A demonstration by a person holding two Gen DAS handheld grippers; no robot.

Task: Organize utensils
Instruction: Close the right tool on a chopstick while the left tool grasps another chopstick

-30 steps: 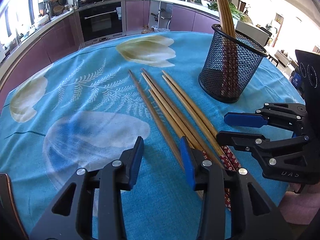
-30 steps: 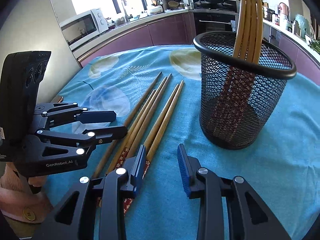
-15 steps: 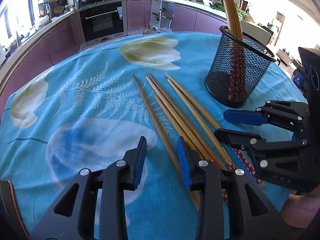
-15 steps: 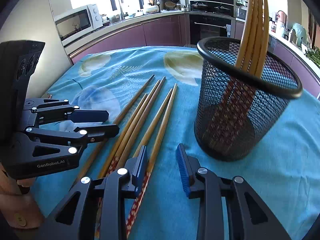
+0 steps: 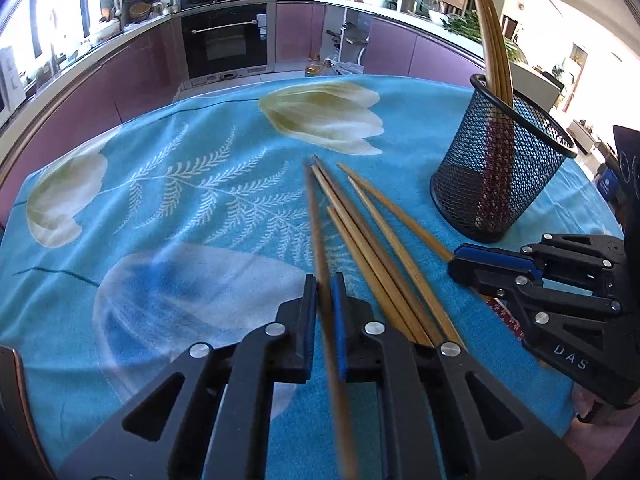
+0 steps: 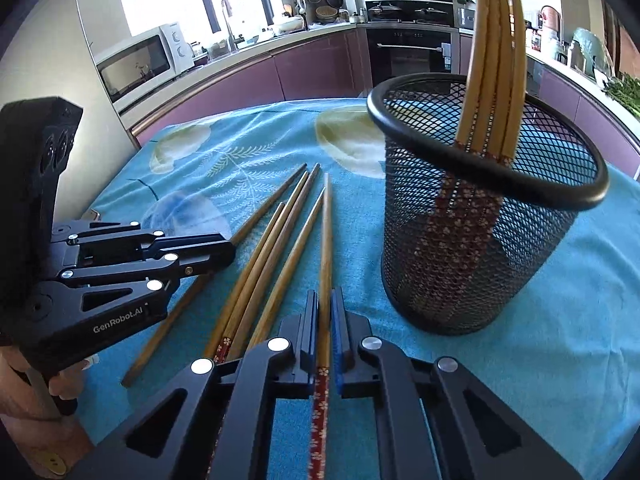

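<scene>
— Are both tongs closed?
— Yes. The left tongs (image 5: 324, 300) clamp one blurred chopstick (image 5: 320, 240), the right tongs (image 6: 325, 316) another chopstick (image 6: 326, 240).
— The rest?
— On the table (image 5: 160, 200), near the mesh holder (image 6: 480, 240); their ends are hidden.

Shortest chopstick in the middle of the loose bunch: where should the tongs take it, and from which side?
Grip the shortest chopstick on its bare wooden shaft, just above the patterned handle end, coming from above with the jaws across its width. It lies flat on the tablecloth, packed against its neighbours, so a side approach is likely blocked. Both the left tongs and right tongs are already shut on other chopsticks.
</scene>
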